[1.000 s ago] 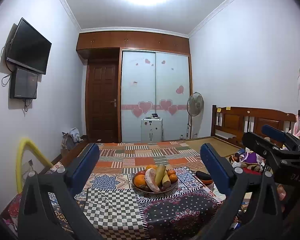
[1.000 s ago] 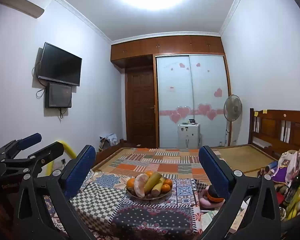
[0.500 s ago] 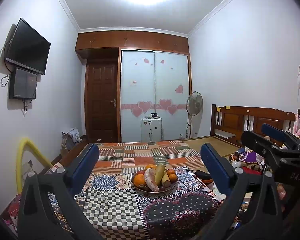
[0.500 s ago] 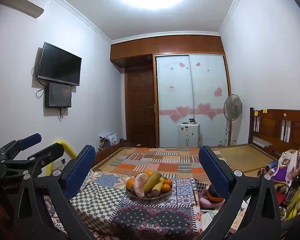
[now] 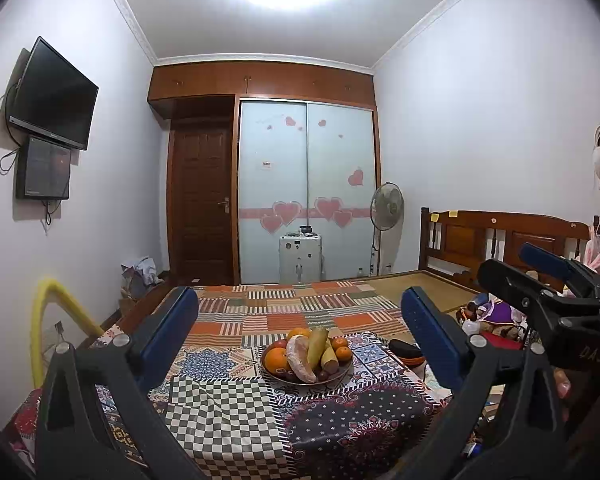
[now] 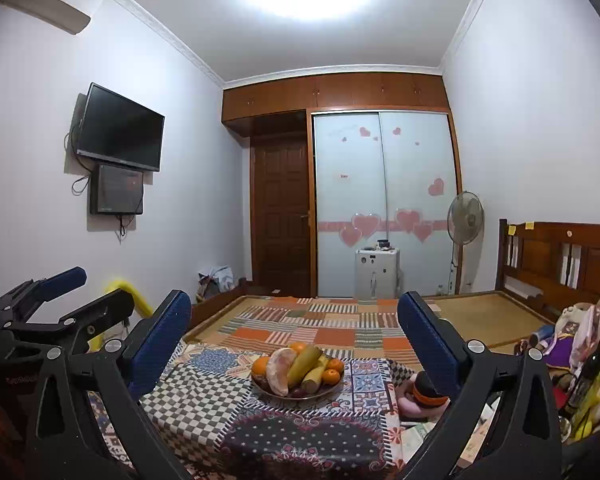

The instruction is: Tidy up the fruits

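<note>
On a patchwork tablecloth [image 5: 220, 420] in the left wrist view, a shallow fruit bowl [image 5: 307, 378] sits near the middle of the table, ahead of the left gripper [image 5: 300, 312]. The gripper's jaws are spread wide and hold nothing; the bowl shows in the gap between its two blue finger pads [image 5: 172, 328], well apart from both. The bowl holds an orange [image 5: 277, 359] on its left side, a pale peeled pomelo piece [image 5: 300, 359] leaning across the front, a long yellow-green fruit [image 5: 317, 346] standing up in the centre, and small tangerines [image 5: 342, 353] on the right. Small dark fruits lie at the near rim, possibly grapes, though they are too small to be sure. At the right edge, the right gripper [image 5: 540, 276] reaches into view, raised above a cluttered bed [image 5: 500, 240].

In the right wrist view, the right gripper [image 6: 294, 314] also has its jaws spread wide, empty, with the fruit bowl [image 6: 298, 393] framed between its blue pads [image 6: 160, 340] and well ahead of them. A pink and orange object [image 6: 420, 398] lies on the table just right of the bowl. The left gripper [image 6: 60, 300] shows at the left edge, its fingers apart. On the far wall stand a wooden door [image 6: 282, 216] and a sliding wardrobe [image 6: 384, 200] with pink heart stickers.
</note>
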Motion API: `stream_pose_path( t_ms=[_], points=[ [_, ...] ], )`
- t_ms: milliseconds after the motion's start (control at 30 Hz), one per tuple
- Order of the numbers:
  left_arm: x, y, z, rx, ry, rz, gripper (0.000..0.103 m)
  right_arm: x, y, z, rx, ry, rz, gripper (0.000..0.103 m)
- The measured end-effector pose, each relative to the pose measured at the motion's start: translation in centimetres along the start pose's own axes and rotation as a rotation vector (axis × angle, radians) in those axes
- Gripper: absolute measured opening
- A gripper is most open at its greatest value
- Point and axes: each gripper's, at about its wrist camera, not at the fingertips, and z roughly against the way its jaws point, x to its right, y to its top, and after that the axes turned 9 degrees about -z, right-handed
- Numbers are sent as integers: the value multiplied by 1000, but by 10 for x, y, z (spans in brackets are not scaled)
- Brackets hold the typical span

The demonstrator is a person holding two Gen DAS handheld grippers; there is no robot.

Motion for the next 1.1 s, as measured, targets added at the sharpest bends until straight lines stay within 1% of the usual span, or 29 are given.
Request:
stream_pose_path(
  t_ms=[667, 1100],
  points=[
    [1, -1, -2, 4, -17, -5, 103, -2, 5, 2, 11, -5, -2, 103],
    [-3, -3, -5, -11, -20, 1, 103, -1, 5, -1, 1, -2, -2, 103]
  ],
)
